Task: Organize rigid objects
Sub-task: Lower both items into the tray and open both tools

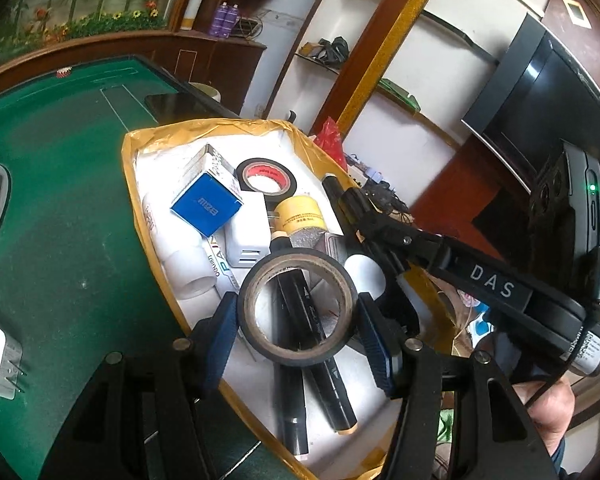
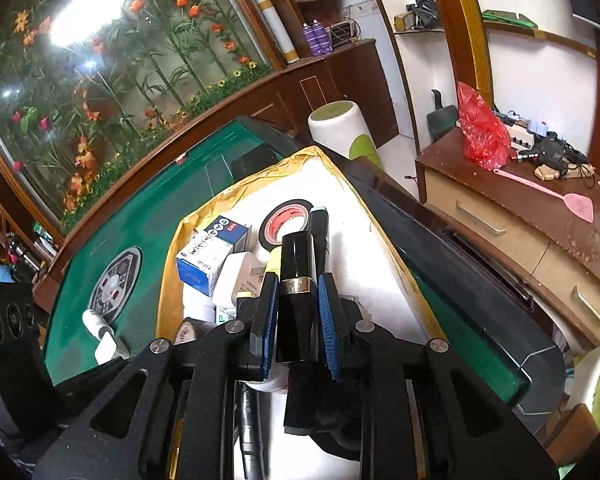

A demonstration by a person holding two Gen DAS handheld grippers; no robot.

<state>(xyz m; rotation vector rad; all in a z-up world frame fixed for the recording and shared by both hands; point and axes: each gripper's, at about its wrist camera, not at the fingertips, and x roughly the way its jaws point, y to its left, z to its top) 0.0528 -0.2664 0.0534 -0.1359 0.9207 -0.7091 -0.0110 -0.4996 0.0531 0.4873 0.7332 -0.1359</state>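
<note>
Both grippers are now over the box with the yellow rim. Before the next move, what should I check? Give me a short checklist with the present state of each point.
1. Left gripper holds the black tape roll between both pads: ok.
2. Right gripper holds the black tube with the gold band: ok.
3. Both held things are over the box: ok.
4. Free spot under the tape roll: not ok, black pens lie there.
5. Free spot under the tube: cannot tell, the gripper hides it.
6. All things collected: not ok, a white plug is on the green table.
</note>
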